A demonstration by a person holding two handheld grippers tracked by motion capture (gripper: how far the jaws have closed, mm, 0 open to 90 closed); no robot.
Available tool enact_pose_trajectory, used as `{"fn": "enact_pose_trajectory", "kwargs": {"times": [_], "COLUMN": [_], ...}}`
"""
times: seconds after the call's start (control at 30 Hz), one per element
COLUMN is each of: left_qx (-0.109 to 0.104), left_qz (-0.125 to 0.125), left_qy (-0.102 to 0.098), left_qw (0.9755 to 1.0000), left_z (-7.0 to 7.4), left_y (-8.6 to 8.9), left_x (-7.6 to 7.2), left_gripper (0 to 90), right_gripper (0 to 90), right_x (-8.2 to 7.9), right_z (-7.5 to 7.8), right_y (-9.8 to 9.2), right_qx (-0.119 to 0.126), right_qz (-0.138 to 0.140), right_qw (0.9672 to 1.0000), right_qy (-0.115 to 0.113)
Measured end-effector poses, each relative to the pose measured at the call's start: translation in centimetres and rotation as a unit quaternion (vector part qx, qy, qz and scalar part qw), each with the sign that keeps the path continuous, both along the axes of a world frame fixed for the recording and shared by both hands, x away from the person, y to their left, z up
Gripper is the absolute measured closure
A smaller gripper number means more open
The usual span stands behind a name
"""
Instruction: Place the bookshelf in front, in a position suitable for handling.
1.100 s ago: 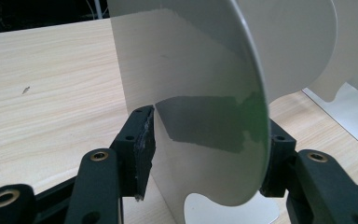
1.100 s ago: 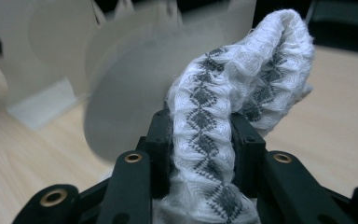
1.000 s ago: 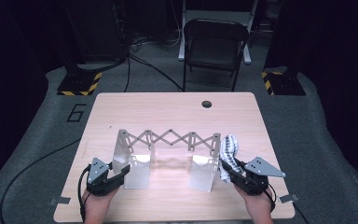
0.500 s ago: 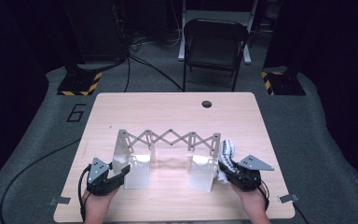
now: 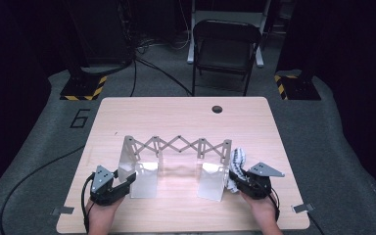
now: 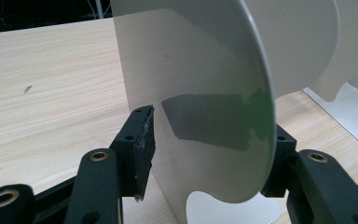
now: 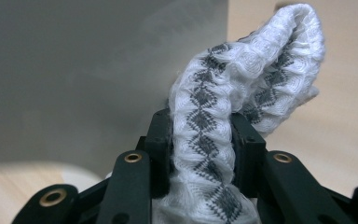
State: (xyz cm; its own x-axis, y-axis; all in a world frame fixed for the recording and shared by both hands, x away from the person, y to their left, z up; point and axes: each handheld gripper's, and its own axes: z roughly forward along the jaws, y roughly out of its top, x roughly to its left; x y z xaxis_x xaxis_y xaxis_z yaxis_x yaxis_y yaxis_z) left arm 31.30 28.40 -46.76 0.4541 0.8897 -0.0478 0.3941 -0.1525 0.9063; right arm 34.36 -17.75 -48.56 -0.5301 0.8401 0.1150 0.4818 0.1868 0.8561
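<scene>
A metal folding rack [image 5: 178, 144], a scissor linkage joining upright plates, stands mid-table. My left gripper [image 5: 129, 178] sits at its left end, jaws on either side of the left plate [image 6: 205, 60]. The near pad [image 6: 144, 140] stands a sliver off the plate's face, and the far jaw is half hidden behind the plate's edge. My right gripper [image 5: 235, 177] is low at the rack's right end, shut on a white cloth with a grey diamond pattern [image 5: 237, 157]. In the right gripper view the cloth [image 7: 242, 79] arches up out of the gripper [image 7: 203, 135], with the rack's grey plate [image 7: 98, 70] close behind it.
The wooden table [image 5: 176, 117] has a round cable hole [image 5: 217, 108] near its far edge. A folding chair [image 5: 225, 44] stands on the floor beyond it. A cable trails off the table's left side.
My right gripper has sunk toward the table with the cloth and sits closer to the rack's right plate. The left gripper has stayed put.
</scene>
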Motion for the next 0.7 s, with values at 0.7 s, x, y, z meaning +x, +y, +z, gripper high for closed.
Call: {"fn": "enact_pose_trajectory", "kwargs": {"times": [0.7], "left_qx": [-0.001], "left_qz": [-0.002], "left_qy": [0.001], "left_qw": [1.0], "left_z": [0.0], "left_y": [-0.1], "left_x": [0.0], "left_gripper": [47.0], "right_gripper": [65.2], "right_x": [-3.7], "right_z": [4.0], "right_y": [-0.1], "right_qx": [0.036], "right_qz": [0.021], "right_qw": [0.9978], "right_qy": [-0.052]}}
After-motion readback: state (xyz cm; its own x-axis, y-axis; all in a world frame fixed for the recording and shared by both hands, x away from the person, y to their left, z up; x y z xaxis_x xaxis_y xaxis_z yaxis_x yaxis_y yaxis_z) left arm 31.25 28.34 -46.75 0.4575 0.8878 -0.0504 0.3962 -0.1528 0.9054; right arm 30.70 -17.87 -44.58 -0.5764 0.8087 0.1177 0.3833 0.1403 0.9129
